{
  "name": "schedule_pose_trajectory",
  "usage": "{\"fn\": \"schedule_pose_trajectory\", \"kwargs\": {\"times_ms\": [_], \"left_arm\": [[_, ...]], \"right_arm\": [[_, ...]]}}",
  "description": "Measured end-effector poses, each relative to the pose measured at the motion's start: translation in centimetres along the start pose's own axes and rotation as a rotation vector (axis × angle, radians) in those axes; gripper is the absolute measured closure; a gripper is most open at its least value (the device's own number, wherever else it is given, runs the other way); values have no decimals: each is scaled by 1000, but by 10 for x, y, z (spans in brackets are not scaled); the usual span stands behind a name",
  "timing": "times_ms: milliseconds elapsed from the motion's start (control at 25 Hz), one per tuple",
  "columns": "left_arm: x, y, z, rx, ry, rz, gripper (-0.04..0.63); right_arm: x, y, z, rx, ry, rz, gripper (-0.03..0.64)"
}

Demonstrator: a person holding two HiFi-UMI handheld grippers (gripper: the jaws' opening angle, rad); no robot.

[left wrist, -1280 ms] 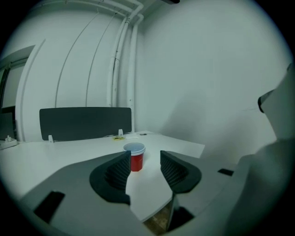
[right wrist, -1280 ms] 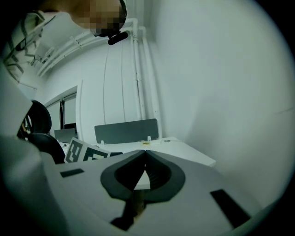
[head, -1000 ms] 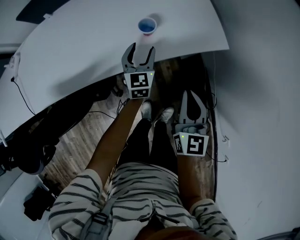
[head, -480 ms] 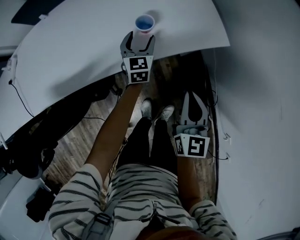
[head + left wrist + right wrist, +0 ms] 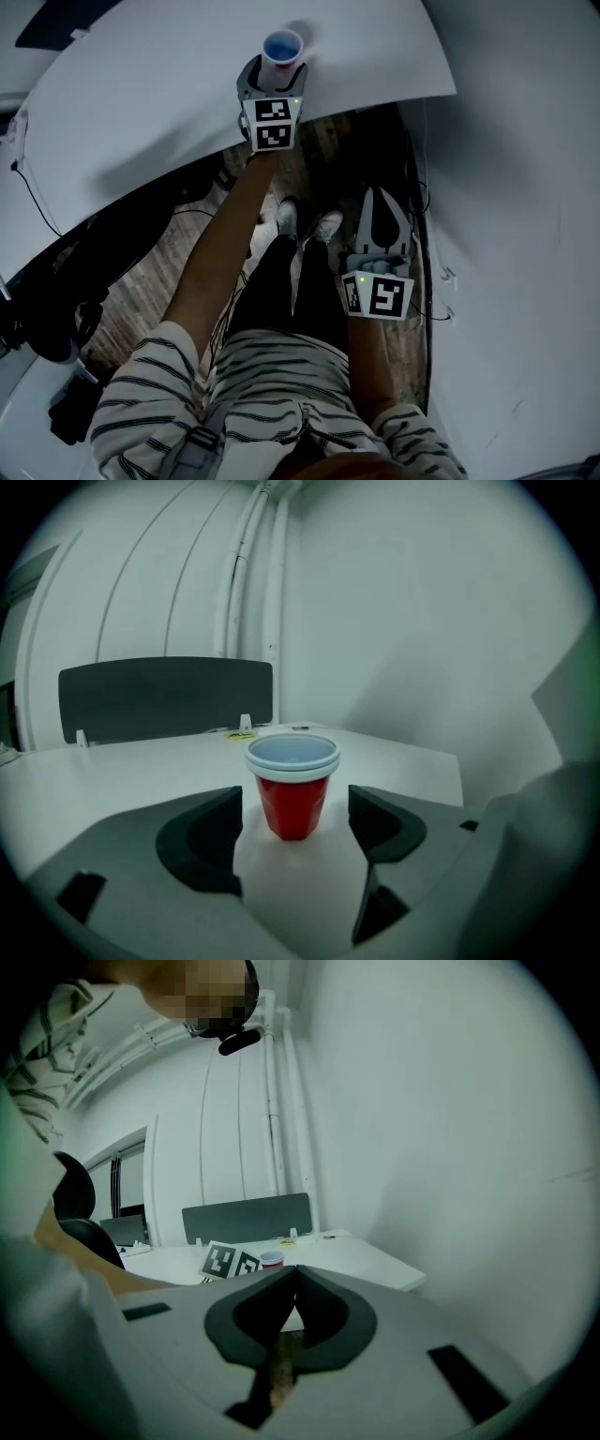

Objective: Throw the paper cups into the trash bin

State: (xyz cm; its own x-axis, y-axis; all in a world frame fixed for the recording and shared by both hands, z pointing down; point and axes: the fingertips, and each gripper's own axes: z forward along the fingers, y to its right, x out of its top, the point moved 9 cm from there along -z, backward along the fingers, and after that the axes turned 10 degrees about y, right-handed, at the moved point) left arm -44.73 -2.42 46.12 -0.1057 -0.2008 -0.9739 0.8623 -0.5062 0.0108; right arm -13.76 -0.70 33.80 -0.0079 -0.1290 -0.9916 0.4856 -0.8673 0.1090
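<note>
A red paper cup with a white rim stands upright on the white table, near its front edge. My left gripper reaches over that edge, and its jaws have just been opening. In the left gripper view the cup sits between the two dark fingertips with a gap on each side. My right gripper hangs lower, off the table above the floor, shut with nothing in it. In the right gripper view its closed tips point toward the cup. No trash bin shows.
A dark partition panel stands at the table's far side. A white wall runs along the right. Below are wooden floor, cables and dark gear at the left, and the person's legs and shoes.
The left gripper has moved forward over the table edge to the cup, and its jaws now flank it and stand wider. The right gripper has stayed put.
</note>
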Motion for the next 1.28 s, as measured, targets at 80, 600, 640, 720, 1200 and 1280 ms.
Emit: {"fn": "schedule_pose_trajectory", "kwargs": {"times_ms": [80,600,640,720,1200,1280], "left_arm": [[0,-2,5,7,-4,-8,249],[-1,-6,22,12,-24,-56,259],[-1,-7,22,15,-27,-58,267],[-2,-8,23,21,-31,-57,288],[4,-5,24,27,-19,-32,304],[8,-5,23,26,-13,-35,305]], "right_arm": [[-1,1,1,-1,0,1,599],[-4,3,6,19,-12,0,600],[-4,4,6,19,-14,-1,600],[-4,7,6,20,-16,-8,599],[0,9,0,11,-19,-4,600],[2,10,-1,6,-16,-8,600]]}}
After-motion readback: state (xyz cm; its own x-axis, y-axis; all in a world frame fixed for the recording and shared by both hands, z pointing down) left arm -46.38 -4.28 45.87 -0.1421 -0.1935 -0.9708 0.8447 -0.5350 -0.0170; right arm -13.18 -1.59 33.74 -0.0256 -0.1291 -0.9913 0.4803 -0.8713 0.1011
